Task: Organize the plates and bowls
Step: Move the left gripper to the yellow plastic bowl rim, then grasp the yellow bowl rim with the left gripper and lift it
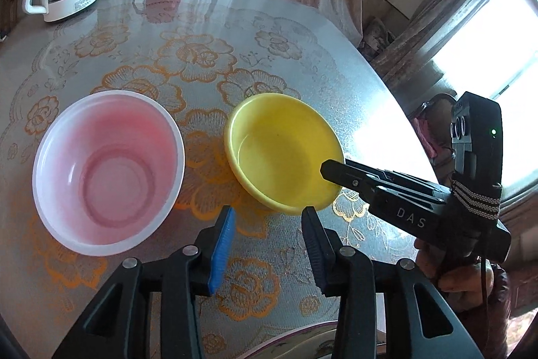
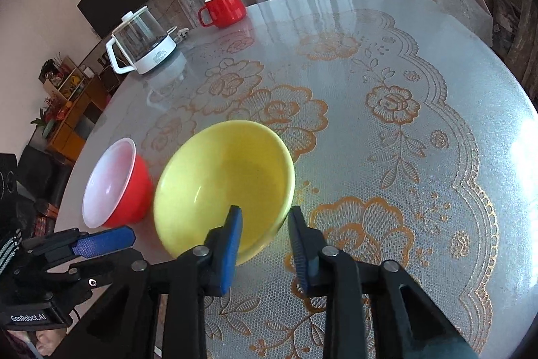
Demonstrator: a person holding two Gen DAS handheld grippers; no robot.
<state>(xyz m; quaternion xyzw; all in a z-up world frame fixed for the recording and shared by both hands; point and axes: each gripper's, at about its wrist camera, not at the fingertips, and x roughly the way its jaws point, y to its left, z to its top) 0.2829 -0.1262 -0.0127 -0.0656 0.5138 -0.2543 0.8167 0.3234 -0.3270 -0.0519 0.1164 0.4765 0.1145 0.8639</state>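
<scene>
Right hand-held gripper [image 2: 264, 226] spread, straddling yellow bowl's [image 2: 222, 184] near rim; left hand-held gripper [image 1: 267, 224] spread, empty, just short of it.

Left tool [image 1: 269, 244] parted, right tool [image 2: 265, 244] parted, both angled downward
</scene>
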